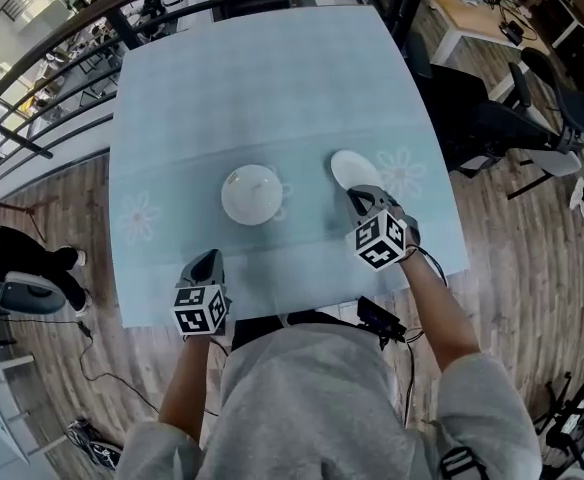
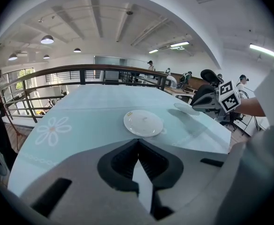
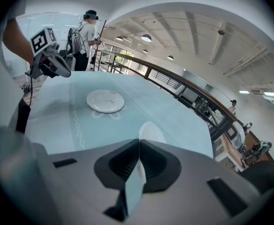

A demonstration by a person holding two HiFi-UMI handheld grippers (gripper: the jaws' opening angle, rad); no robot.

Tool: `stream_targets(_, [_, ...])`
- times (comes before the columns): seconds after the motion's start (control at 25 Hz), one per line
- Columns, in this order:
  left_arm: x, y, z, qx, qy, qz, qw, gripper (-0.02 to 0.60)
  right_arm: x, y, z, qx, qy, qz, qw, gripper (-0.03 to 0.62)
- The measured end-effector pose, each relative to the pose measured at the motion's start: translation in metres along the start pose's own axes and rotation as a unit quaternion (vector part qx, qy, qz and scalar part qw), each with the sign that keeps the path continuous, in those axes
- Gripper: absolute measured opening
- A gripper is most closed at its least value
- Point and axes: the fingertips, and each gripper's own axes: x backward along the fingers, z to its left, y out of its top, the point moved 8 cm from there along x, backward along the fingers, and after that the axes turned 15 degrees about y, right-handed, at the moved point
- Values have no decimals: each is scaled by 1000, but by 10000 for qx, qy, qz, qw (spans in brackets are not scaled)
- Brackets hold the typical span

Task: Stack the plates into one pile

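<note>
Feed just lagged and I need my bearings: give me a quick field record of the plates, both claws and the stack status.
plates: two, white, not yet stacked
centre plate: flat on the tablecloth, untouched
right plate: rim gripped, seemingly lifted, shadow beneath it
left claw: shut, empty, near the table's front edge
right claw: shut on the right plate's near rim

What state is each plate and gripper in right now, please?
Left plate: flat on the table, untouched.
Right plate: tilted, near rim clamped, seemingly lifted.
Right gripper: shut on that plate's rim.
Left gripper: shut, empty.
</note>
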Motion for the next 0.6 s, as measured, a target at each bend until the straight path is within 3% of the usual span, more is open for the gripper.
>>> stream_targets(0.6, [4, -3, 11, 212, 133, -93, 9996, 18, 6, 66, 20, 590, 128, -579, 9965, 29])
